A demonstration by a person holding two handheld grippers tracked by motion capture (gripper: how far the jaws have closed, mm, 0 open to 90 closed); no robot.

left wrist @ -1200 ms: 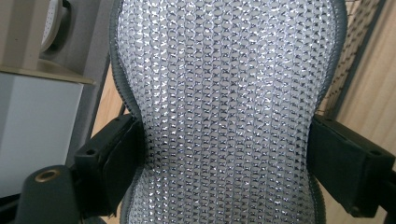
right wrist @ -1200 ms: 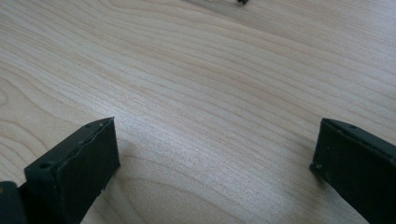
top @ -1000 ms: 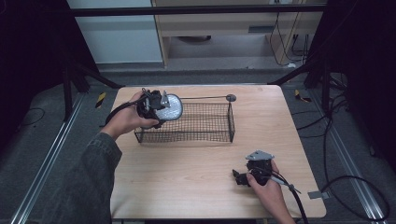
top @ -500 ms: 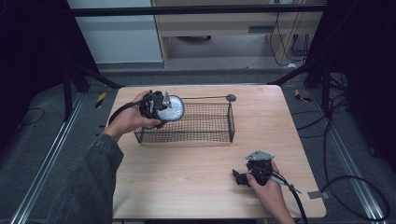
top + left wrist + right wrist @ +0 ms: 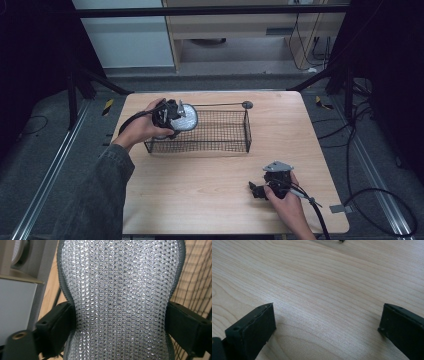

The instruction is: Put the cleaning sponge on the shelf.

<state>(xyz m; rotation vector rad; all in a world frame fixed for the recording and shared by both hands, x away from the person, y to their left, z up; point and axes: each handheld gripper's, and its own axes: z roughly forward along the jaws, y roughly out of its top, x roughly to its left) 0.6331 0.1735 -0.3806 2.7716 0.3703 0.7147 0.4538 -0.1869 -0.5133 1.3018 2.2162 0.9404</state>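
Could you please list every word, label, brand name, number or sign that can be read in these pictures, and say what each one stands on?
None: no readable text stands on the silver mesh pouch with grey trim, the black wire basket, the light wooden table, or either gripper.
The yellow-and-black striped markers on the floor beside the table carry stripes but no lettering that can be made out.
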